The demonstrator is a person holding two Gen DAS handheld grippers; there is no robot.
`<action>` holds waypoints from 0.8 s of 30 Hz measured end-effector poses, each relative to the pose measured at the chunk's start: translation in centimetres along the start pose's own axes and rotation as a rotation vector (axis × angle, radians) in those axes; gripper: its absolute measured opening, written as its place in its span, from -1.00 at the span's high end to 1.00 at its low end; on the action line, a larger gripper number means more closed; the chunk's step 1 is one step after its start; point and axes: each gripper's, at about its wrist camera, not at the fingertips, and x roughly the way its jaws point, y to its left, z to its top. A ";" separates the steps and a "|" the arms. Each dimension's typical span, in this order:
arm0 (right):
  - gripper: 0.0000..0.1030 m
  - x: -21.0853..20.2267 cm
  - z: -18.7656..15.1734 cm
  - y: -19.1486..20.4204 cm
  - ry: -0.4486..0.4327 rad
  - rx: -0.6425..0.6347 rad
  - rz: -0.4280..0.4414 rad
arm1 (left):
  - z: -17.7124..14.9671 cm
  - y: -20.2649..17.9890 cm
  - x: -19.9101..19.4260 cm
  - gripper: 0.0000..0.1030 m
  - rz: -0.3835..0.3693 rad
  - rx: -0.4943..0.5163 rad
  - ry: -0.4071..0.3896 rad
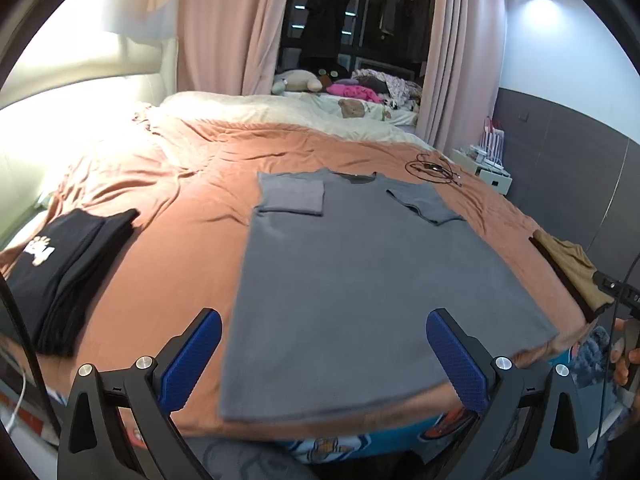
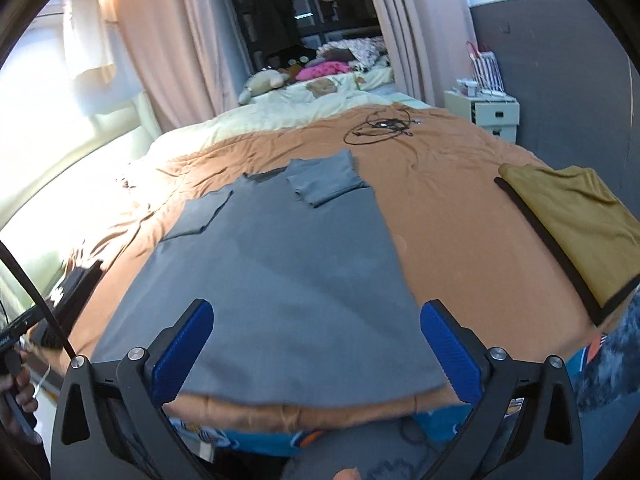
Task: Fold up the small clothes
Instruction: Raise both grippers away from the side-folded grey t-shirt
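Note:
A grey T-shirt (image 1: 352, 272) (image 2: 280, 280) lies flat on the orange bedcover, both sleeves folded in over the chest, its hem at the near edge of the bed. My left gripper (image 1: 324, 360) hovers over the hem, open wide, with nothing between its blue pads (image 1: 192, 360). My right gripper (image 2: 316, 352) is likewise open above the hem; its blue pads (image 2: 450, 356) touch no cloth.
A folded black garment (image 1: 68, 276) with a white print lies at the left of the bed (image 1: 160, 216). A folded mustard garment (image 2: 576, 224) lies at the right. A black cable coil (image 2: 380, 126) rests behind the shirt. A hand (image 2: 16, 392) holds the other gripper.

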 end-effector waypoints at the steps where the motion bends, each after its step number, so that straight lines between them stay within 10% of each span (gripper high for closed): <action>1: -1.00 -0.8 -0.6 -0.1 -0.016 -0.003 0.007 | -0.6 0.0 -0.6 -0.99 0.006 0.002 -0.008; 24: -1.00 -8.7 -8.9 -3.2 -0.087 0.053 -0.026 | -8.2 2.8 -7.9 -0.75 -0.043 -0.094 -0.019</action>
